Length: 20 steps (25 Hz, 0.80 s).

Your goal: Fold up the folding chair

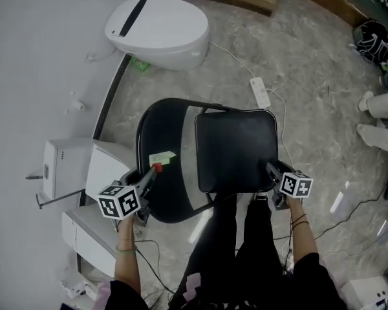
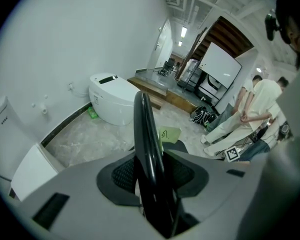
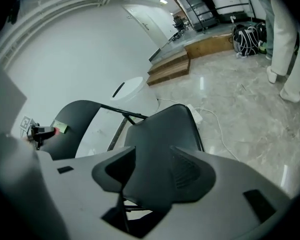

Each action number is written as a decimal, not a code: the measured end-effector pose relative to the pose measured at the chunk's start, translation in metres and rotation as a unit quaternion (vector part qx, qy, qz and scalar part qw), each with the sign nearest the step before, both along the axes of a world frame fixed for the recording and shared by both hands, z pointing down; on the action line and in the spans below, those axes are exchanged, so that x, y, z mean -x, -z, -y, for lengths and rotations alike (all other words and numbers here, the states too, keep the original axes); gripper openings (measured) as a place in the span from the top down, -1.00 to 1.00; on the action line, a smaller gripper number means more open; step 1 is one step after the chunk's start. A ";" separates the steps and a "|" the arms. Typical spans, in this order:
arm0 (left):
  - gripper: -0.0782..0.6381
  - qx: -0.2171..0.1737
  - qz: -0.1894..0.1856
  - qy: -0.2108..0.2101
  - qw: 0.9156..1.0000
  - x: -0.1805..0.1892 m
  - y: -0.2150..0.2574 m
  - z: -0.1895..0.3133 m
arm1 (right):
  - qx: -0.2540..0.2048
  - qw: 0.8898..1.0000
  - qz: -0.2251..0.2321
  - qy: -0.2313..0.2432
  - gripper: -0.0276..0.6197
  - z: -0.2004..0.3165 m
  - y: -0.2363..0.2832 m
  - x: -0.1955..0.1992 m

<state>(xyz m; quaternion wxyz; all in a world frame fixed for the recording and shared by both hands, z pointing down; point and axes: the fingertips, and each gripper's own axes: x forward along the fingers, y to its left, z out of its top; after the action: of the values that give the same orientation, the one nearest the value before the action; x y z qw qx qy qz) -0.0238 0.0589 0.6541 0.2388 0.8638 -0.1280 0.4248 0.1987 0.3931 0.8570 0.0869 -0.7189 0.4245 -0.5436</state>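
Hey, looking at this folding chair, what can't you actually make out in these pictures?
Chair's legs: head view, mostly hidden beneath the seat and backrest.
Writing on the sticky note: too small in head view, an unreadable scribble in left gripper view.
Bystanders: head view's right edge cuts them off, leaving only legs and shoes.

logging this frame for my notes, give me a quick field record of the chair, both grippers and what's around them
chair: black folding chair, not yet folded
backrest: backrest at the head view's left, green note stuck on it
left gripper: left gripper, fingers closed on the backrest rim
right gripper: right gripper, open, near edge of the seat between its fingers
floor: white toilet by the wall, power strip beyond the chair
bystanders: legs at the head view's right edge
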 end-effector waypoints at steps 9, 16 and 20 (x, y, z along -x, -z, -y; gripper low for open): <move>0.39 -0.030 -0.001 -0.005 1.000 -0.006 -0.005 0.003 | 0.031 0.998 -0.007 0.050 0.04 -0.018 -0.115 -0.048; 0.38 -0.040 0.018 -0.015 0.999 -0.016 -0.008 -0.002 | -0.003 0.994 0.064 0.083 -0.02 -0.023 -0.171 -0.054; 0.38 -0.048 0.024 -0.008 0.999 -0.016 -0.009 -0.002 | -0.074 0.984 0.128 0.101 -0.02 -0.010 -0.177 -0.049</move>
<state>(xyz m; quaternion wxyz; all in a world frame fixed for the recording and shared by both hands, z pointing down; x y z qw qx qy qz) -0.0081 0.0605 0.6628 0.1904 0.8649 -0.1468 0.4406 0.2479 0.4034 1.0343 0.1377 -0.5882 0.5195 -0.6043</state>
